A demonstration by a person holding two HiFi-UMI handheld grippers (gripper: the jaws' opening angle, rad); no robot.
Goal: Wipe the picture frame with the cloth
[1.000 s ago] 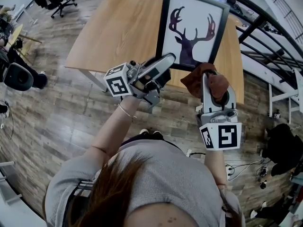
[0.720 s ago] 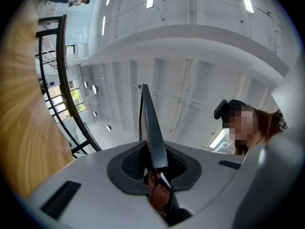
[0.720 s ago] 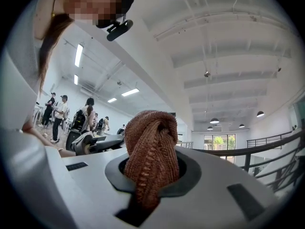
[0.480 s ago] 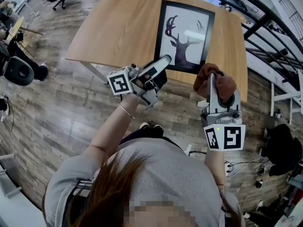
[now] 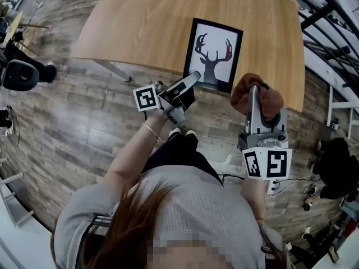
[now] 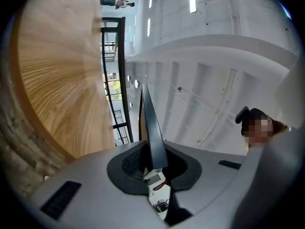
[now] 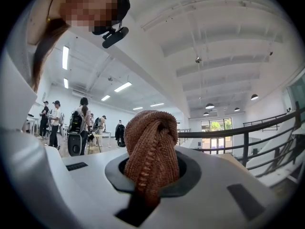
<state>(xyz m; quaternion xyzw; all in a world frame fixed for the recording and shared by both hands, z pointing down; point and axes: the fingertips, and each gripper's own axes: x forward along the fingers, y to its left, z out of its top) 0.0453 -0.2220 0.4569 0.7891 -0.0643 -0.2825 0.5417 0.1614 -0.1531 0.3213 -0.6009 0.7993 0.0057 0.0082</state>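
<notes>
A black picture frame (image 5: 213, 54) with a deer silhouette lies over the near edge of the wooden table (image 5: 140, 27). Whether it rests flat I cannot tell. My left gripper (image 5: 189, 83) is shut on its lower left edge. In the left gripper view the thin black frame edge (image 6: 151, 128) runs up from between the jaws of the left gripper (image 6: 155, 165). To the right, off the table's front edge, my right gripper (image 5: 256, 93) is shut on a bunched brown cloth (image 5: 263, 100). The knitted cloth (image 7: 153, 149) fills the right gripper (image 7: 150, 178).
A black railing (image 5: 328, 21) runs along the table's right side. Dark office chairs (image 5: 21, 74) stand on the wood floor at the left. Cables and a black bag (image 5: 336, 170) lie at the right. People (image 7: 81, 120) stand far off.
My left gripper has sunk with the frame, which now sits lower and flatter over the table's front edge. The right gripper with the cloth has dropped a little.
</notes>
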